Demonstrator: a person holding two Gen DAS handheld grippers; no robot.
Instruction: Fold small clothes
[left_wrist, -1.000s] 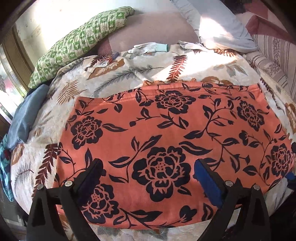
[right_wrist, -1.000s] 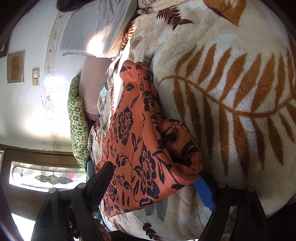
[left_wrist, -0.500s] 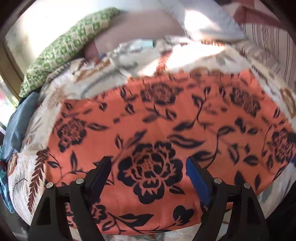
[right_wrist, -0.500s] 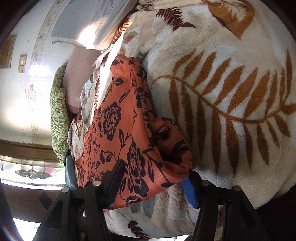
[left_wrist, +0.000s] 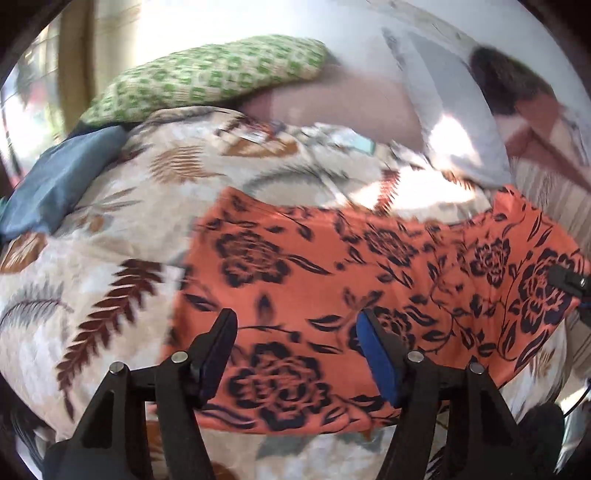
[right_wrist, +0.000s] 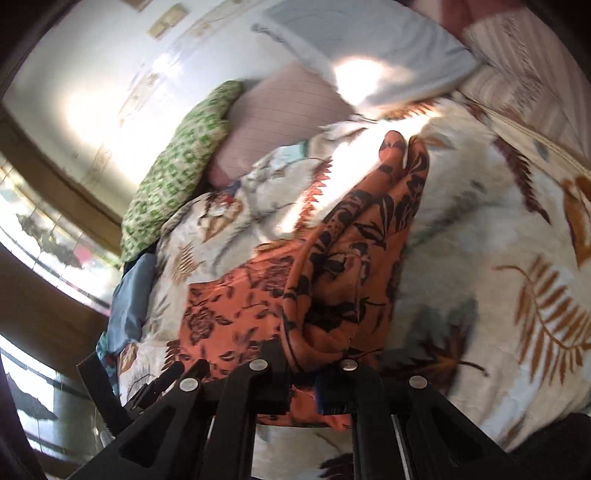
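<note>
Garment: we see the orange floral garment (left_wrist: 332, 295) spread on the leaf-print blanket (left_wrist: 92, 295) of a bed, its right end gathered and raised off the bedding.
Right gripper (right_wrist: 299, 384): its jaws are pinched together on a bunched edge of the garment, and the cloth hangs away from them in soft folds.
Left gripper (left_wrist: 295, 354): we see its jaws partly open and closing, poised over the near part of the garment; cloth lies between them, but we cannot see the pads pressing on it.
Handling: we judge it light, thin and limp, likely to sag, slide and crease.
Where to hold: we would take it at a hem or corner, one gripper at each end of an edge.
Risk: a mid-cloth pinch may bunch layers or catch the blanket.
Surroundings: a green patterned pillow (left_wrist: 207, 74) lies well beyond.
</note>
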